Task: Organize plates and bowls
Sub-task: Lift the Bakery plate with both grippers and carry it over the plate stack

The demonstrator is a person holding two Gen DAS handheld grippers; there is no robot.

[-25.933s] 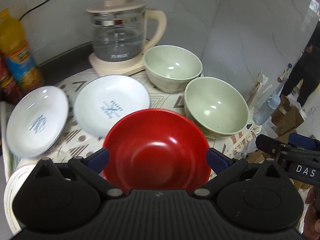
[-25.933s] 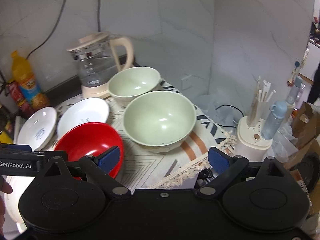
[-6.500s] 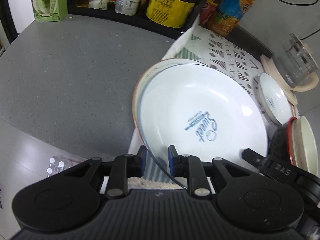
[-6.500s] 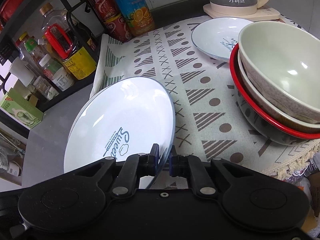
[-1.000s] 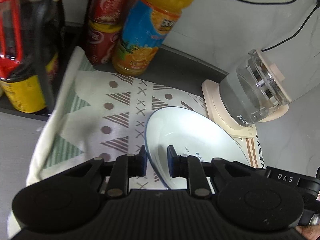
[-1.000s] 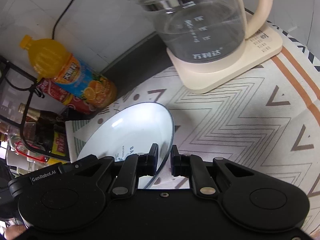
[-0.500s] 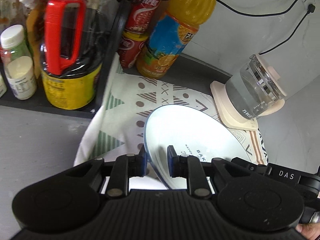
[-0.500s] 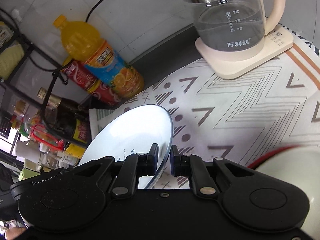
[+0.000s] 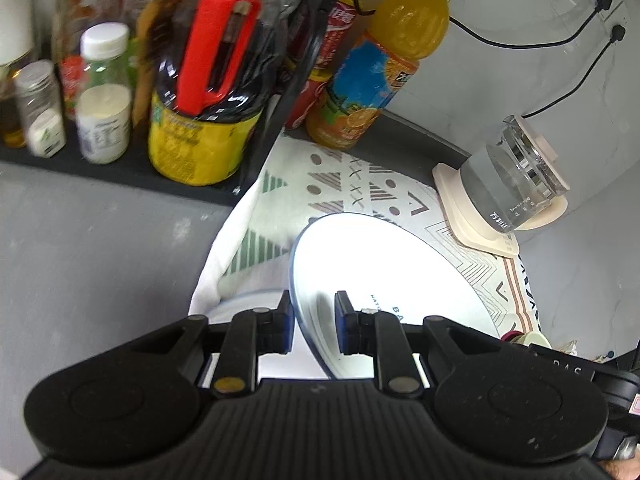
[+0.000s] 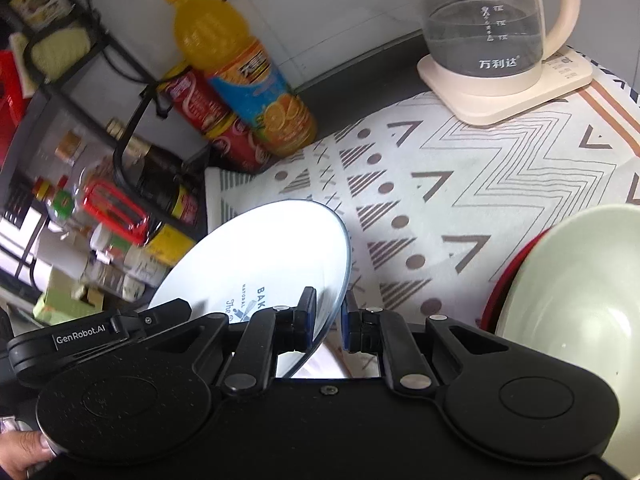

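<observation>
Both grippers hold one small white plate with blue lettering (image 9: 384, 268), lifted and tilted above the patterned cloth (image 9: 344, 188). My left gripper (image 9: 312, 320) is shut on its left rim. My right gripper (image 10: 328, 312) is shut on the same plate (image 10: 256, 252) at its right rim. Below the held plate, the pale edge of another white plate (image 9: 240, 304) shows at the cloth's left end. The pale green bowl (image 10: 576, 304) sits nested in the red bowl (image 10: 504, 276) at the right.
A glass kettle on a cream base (image 10: 492, 40) stands at the back right. An orange juice bottle (image 10: 240, 68), red cans (image 10: 212, 120) and a rack of sauce bottles (image 9: 200, 80) line the back left. Grey counter (image 9: 100, 248) lies left of the cloth.
Both grippers have carried the small plate back and to the left, away from the kettle. The bottle rack and the stacked bowls have come further into view.
</observation>
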